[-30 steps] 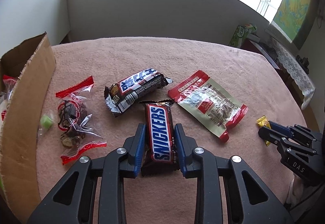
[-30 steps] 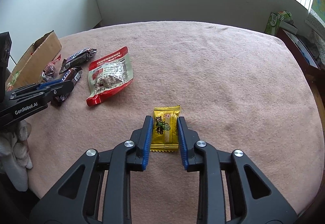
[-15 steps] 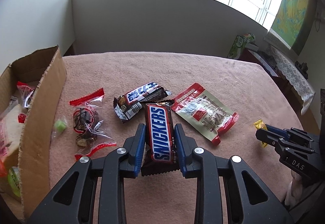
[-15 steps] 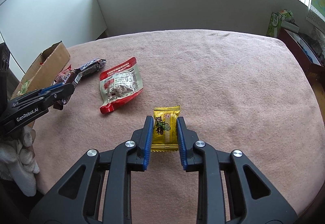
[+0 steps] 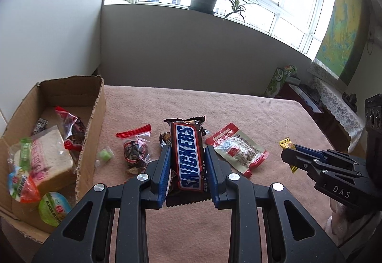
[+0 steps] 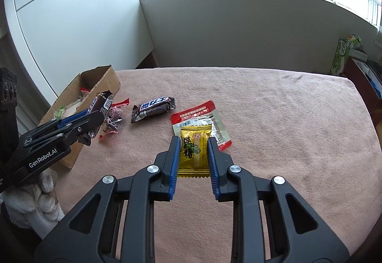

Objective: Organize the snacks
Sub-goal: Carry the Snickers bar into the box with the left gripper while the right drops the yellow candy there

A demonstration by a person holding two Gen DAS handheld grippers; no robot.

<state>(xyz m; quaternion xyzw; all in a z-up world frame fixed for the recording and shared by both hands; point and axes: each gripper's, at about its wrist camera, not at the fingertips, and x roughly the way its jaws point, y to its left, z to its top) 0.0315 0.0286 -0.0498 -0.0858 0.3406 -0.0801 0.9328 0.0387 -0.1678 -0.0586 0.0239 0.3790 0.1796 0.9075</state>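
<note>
our left claw (image 5: pixel 187 168) grips the snickers bar (image 5: pixel 188 158) by its long sides, long axis running fwd along the fingers, held above the table (image 5: pixel 238 105) beside the cardboard box (image 5: pixel 93 124). right claw (image 6: pixel 193 158) clamps the yellow candy packet (image 6: pixel 193 149), lengthwise too.

Yellow candy packet (image 6: pixel 193 152) between right jaws
</note>
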